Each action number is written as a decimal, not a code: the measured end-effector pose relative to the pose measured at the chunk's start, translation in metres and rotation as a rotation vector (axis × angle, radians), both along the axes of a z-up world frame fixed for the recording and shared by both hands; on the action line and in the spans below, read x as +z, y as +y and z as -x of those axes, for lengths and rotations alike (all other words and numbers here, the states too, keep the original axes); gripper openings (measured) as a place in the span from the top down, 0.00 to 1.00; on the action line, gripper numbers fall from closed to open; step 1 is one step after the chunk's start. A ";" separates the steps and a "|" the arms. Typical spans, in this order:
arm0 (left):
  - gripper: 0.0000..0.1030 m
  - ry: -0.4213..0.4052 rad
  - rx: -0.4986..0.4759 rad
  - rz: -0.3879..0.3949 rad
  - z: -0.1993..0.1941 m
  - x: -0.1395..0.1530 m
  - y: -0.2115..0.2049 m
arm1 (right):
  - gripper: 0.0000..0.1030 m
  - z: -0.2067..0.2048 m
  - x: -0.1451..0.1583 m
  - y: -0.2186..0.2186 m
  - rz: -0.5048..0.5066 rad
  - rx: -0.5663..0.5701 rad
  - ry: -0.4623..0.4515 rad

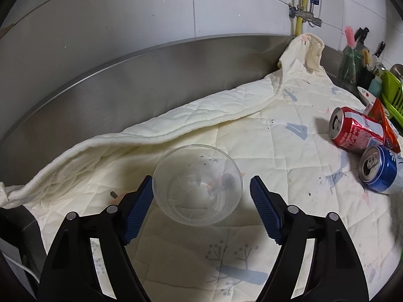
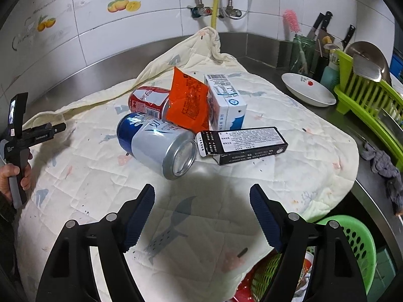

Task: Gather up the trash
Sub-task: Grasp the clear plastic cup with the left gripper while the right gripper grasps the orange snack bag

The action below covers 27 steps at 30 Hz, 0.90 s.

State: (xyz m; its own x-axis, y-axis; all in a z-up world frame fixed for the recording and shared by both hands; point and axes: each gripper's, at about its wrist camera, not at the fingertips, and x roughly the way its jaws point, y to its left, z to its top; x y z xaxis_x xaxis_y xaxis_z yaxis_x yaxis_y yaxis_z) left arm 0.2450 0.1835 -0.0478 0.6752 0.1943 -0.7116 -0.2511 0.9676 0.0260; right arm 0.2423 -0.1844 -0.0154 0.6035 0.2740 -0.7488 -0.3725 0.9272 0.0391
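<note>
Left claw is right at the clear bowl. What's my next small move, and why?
Probably ease the left claw slightly forward, then close. It is open, the clear plastic bowl sits upright between its fingers, the left pad is near the rim, and the right pad shows a gap.

- Both views are bright and evenly lit from above, with a soft grey shadow on the quilted cloth (image 2: 209, 188) ahead of the fingers (image 2: 141, 216).
- Glare streaks the blue can (image 2: 156, 143) and the steel backsplash (image 1: 126, 80).
- Fisheye bending curves the edges, and the corners go black.
- The far right rim blurs slightly.
</note>
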 end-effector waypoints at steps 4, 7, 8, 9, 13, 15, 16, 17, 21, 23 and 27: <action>0.36 0.006 -0.003 -0.002 -0.003 -0.002 0.001 | 0.27 -0.004 -0.001 0.009 0.018 0.027 0.000; 0.39 0.001 0.000 -0.002 -0.003 -0.001 0.002 | 0.27 -0.005 0.000 0.017 0.037 0.052 -0.005; 0.39 -0.001 0.000 -0.001 -0.004 -0.001 0.002 | 0.27 -0.006 0.000 0.018 0.042 0.059 -0.006; 0.39 -0.003 0.000 -0.003 -0.004 -0.001 0.003 | 0.26 -0.007 0.000 0.021 0.047 0.071 -0.007; 0.41 -0.016 0.000 -0.004 -0.001 0.002 0.003 | 0.26 -0.014 0.001 0.028 0.053 0.099 0.002; 0.41 -0.024 -0.004 -0.001 0.002 0.006 0.003 | 0.26 -0.020 0.001 0.031 0.048 0.115 0.016; 0.41 -0.027 -0.007 0.002 0.003 0.007 0.002 | 0.26 -0.024 0.001 0.033 0.044 0.127 0.027; 0.42 -0.031 -0.010 0.004 0.005 0.009 0.001 | 0.26 -0.027 0.000 0.034 0.040 0.136 0.036; 0.42 -0.045 -0.031 0.011 0.012 0.016 -0.007 | 0.26 -0.039 -0.001 0.041 0.045 0.173 0.062; 0.42 -0.049 -0.044 0.018 0.015 0.018 -0.011 | 0.26 -0.043 -0.002 0.046 0.046 0.198 0.071; 0.42 -0.047 -0.061 0.028 0.020 0.017 -0.017 | 0.26 -0.053 -0.004 0.057 0.076 0.239 0.080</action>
State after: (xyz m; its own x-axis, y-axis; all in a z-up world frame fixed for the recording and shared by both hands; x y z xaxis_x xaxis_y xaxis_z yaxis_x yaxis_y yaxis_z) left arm 0.2251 0.1663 -0.0303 0.7179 0.1319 -0.6835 -0.1919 0.9813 -0.0121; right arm 0.2954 -0.1271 -0.0191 0.4662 0.3430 -0.8155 -0.5801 0.8145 0.0109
